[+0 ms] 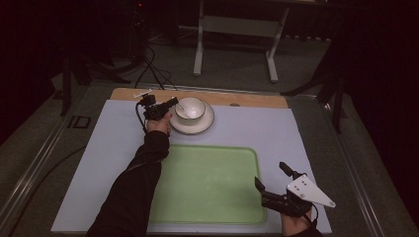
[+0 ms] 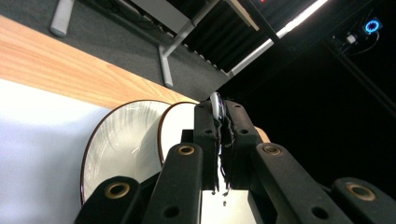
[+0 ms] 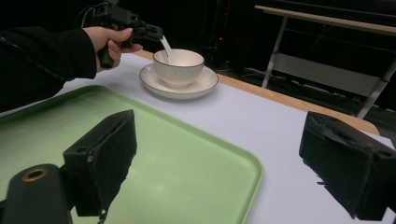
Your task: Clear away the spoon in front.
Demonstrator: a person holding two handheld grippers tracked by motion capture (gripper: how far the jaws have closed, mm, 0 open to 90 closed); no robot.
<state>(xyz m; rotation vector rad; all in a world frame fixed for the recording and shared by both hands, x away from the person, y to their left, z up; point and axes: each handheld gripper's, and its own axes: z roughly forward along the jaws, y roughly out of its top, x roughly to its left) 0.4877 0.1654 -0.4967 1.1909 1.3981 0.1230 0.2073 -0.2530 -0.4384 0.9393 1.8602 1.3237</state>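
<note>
A white bowl [image 1: 190,109] stands on a white plate [image 1: 206,126] at the back of the table. A pale spoon [image 3: 166,49] leans in the bowl, handle up. My left gripper [image 1: 173,102] reaches in from the left and is shut on the spoon's handle [image 2: 217,103], just above the bowl's rim [image 2: 180,122]. A green tray [image 1: 207,182] lies in front of the plate. Beyond the tray's near right corner, my right gripper [image 1: 271,175] hovers open with nothing between its black pads [image 3: 112,154].
A white mat [image 1: 267,133] covers the table, with a wooden strip [image 1: 247,98] along the far edge. Behind the table stands a metal-legged frame [image 1: 234,29] on grey carpet, and cables [image 1: 153,69] trail on the floor at the left.
</note>
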